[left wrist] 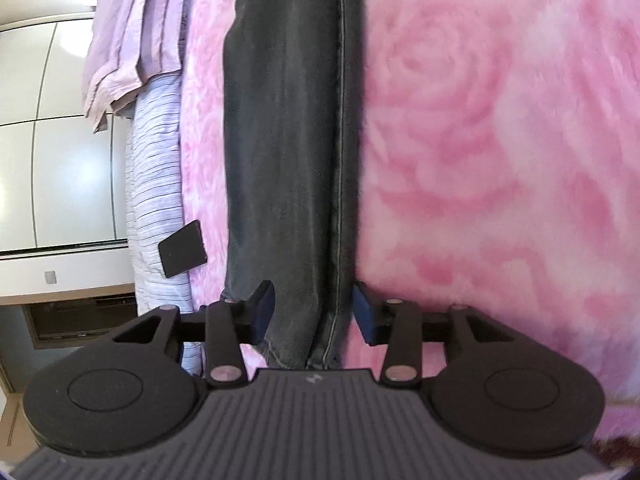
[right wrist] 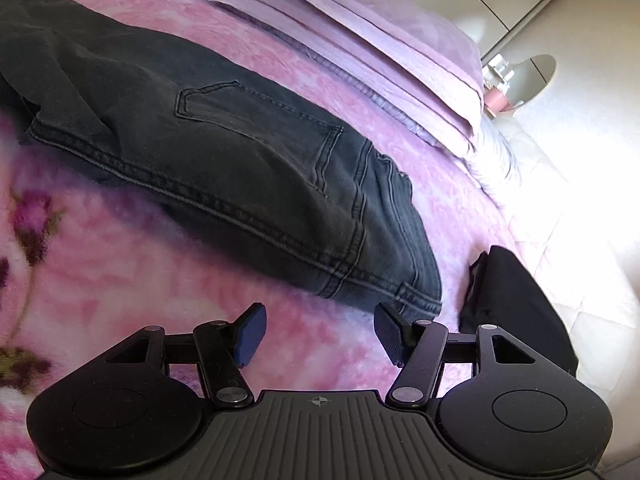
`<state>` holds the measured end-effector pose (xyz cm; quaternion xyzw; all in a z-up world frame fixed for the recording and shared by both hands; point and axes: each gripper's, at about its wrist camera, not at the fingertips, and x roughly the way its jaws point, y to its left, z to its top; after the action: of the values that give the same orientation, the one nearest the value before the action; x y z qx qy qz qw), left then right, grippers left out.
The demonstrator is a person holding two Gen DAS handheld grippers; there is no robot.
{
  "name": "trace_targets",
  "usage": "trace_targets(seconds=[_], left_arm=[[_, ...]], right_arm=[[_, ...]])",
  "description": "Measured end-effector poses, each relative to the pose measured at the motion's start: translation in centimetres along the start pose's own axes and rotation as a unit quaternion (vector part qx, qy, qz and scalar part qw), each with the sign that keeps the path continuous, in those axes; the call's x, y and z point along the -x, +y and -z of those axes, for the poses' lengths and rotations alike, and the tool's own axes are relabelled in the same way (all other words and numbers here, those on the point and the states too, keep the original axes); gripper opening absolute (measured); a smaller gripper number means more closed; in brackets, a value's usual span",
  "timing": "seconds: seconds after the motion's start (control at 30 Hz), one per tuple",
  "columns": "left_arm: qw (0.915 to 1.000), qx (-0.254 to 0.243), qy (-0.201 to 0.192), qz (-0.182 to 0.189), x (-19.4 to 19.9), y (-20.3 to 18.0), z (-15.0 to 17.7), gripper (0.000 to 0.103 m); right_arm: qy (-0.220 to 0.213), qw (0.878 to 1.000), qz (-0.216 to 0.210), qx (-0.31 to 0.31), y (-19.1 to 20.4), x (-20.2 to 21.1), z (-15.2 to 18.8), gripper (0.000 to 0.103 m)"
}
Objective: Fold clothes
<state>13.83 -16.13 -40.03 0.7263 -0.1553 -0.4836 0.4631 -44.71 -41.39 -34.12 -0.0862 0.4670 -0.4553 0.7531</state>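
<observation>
While spread over the bed under a fluffy pink rose-print blanket, the dark grey denim jeans lie lengthwise: legs stacked one on the other, side seam running straight away in left wrist view, waistband & back pocket toward right wrist cam. Looks like first fold (leg on leg) done; cross fold not yet made, judging by full length still laid out.

Behind, near blanket's far edge: folded lilac sheet or pillowcase on a striped white-lilac quilt. Small black cloth bag or pouch just beside waistband, on blanket. Small black square patch near quilt edge, can't tell what.

Left gripper: jaws apart, straddling hem end of legs, pads either side of fabric w/ gaps showing, so not clamped. Right gripper: jaws wide, empty, hanging over bare blanket just short of waistband corner.

Next, prob.: close left on hem thru both layers, set right on waistband as anchor or pinch it, then carry hem over toward waist. Needs bite deep enough for both legs, else top layer slides & seam lines go off.
</observation>
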Motion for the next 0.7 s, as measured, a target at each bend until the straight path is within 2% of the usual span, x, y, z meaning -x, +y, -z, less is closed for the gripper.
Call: trace_targets(seconds=[0.1,0.3,0.33,0.37,0.47,0.6,0.7], left_arm=[[0.9999,-0.006,-0.009,0.002,0.1,0.0,-0.1,0.041],[0.9998,-0.014,0.0,-0.011,-1.8,0.1,-0.4,0.035],[0.9999,-0.013,0.003,-0.01,-2.1,0.2,-0.5,0.027],[0.9999,-0.013,0.007,-0.007,-2.3,0.2,-0.6,0.011],[0.9998,-0.01,0.013,-0.012,-2.5,0.3,-0.9,0.009],[0.9996,0.021,0.012,-0.017,-2.3,0.6,-0.7,0.008],[0.9996,0.012,0.019,-0.016,-2.5,0.3,-0.9,0.008]], right_arm=[[-0.004,1.0,0.001,0.024,0.6,0.2,0.1,0.061],[-0.003,0.999,0.016,0.052,0.8,-1.4,0.1,0.061],[-0.006,0.997,0.023,0.072,1.1,-1.6,0.0,0.061],[-0.009,0.995,0.029,0.095,1.3,-1.8,0.0,0.061],[-0.015,0.986,0.045,0.161,1.9,-2.2,0.5,0.061],[-0.028,0.975,0.059,0.214,2.0,-3.0,1.1,0.061],[-0.036,0.963,0.074,0.257,1.8,-4.3,1.1,0.061]])
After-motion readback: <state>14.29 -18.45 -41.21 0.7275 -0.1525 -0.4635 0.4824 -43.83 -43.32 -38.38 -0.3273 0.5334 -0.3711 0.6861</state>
